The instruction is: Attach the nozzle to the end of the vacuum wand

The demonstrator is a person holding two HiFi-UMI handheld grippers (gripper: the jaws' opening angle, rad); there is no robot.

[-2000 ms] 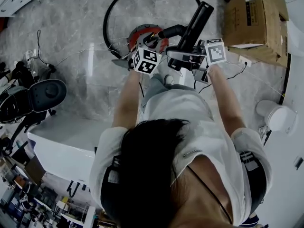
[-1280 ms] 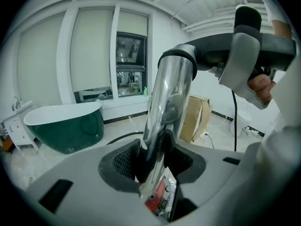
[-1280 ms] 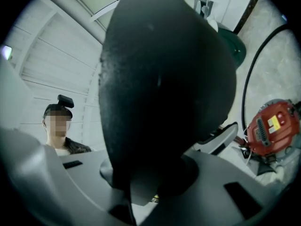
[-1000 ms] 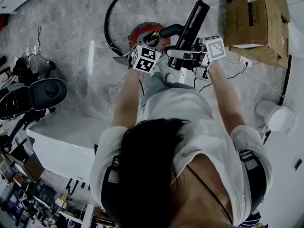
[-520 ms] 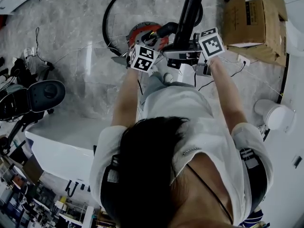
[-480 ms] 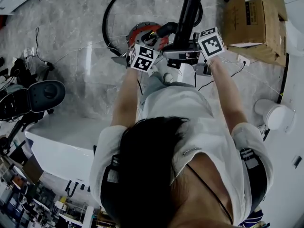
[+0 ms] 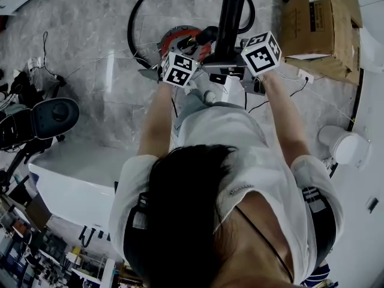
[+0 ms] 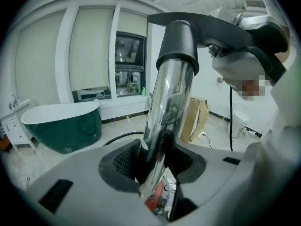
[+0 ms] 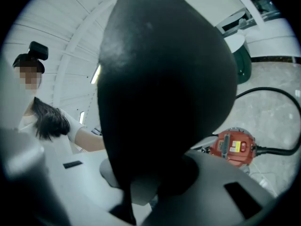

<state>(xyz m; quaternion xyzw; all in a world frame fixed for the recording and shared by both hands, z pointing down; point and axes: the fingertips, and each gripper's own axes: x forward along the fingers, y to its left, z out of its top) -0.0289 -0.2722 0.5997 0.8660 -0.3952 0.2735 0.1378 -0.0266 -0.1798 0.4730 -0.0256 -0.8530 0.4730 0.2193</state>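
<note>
In the left gripper view a chrome vacuum wand rises between the jaws of my left gripper, which is shut on it. A black collar of the nozzle caps the wand's top end. From the head view the black nozzle stands nearly straight up the picture, above the red vacuum canister. My right gripper is shut on the nozzle, whose dark body fills most of the right gripper view. Both grippers sit close together in front of the person.
A black hose loops over the marble floor round the canister. Cardboard boxes stand at the upper right, a white bathtub at the lower left, a white toilet at the right. Thin cables run across the floor.
The nozzle has swung from leaning right to nearly upright, and the right gripper's marker cube has rolled with it. The left gripper and wand stay put.
</note>
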